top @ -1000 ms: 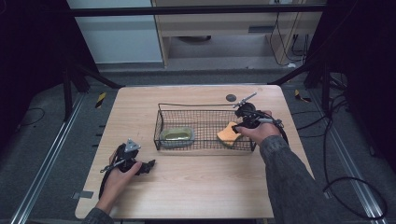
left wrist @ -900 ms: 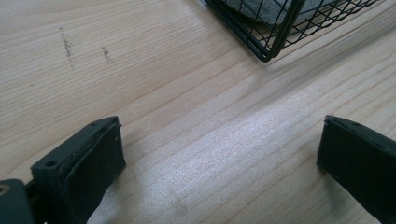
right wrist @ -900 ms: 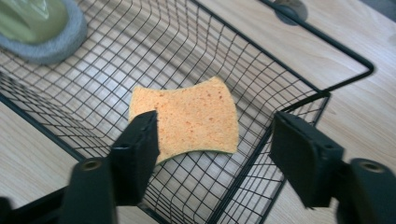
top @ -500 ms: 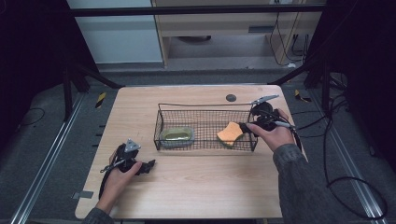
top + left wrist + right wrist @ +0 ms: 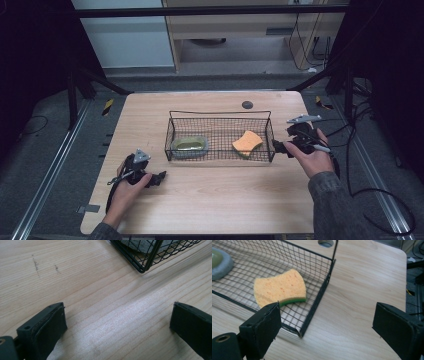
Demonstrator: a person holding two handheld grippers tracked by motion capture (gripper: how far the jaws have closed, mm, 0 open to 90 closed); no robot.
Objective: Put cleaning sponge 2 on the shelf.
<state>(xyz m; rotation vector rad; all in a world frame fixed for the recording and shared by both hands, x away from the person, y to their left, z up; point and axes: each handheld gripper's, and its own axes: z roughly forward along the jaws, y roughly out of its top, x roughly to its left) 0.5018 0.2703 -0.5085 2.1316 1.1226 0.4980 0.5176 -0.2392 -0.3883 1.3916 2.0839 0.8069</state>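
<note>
A black wire basket (image 5: 220, 119) (image 5: 319, 295) stands in the middle of the wooden table (image 5: 210, 200). Inside it lie an orange sponge with a green underside (image 5: 247, 142) (image 5: 279, 288) at the right end and a grey-and-green pad (image 5: 190, 145) (image 5: 219, 262) at the left end. My right gripper (image 5: 283, 148) (image 5: 325, 332) is open just outside the basket's right front corner, with nothing between its jaws. My left gripper (image 5: 161, 176) (image 5: 117, 327) rests open on the table's front left, over bare wood, with the basket corner (image 5: 143, 267) ahead of it.
A small dark round hole (image 5: 247, 104) (image 5: 325, 243) sits in the table behind the basket. Cables (image 5: 370, 190) trail off the right side. Metal frame legs and floor rails surround the table. A shelf unit stands beyond the far edge.
My right gripper has drawn back to the right, from over the sponge inside the basket to outside its right end; the sponge stays in the basket. The left gripper has not moved.
</note>
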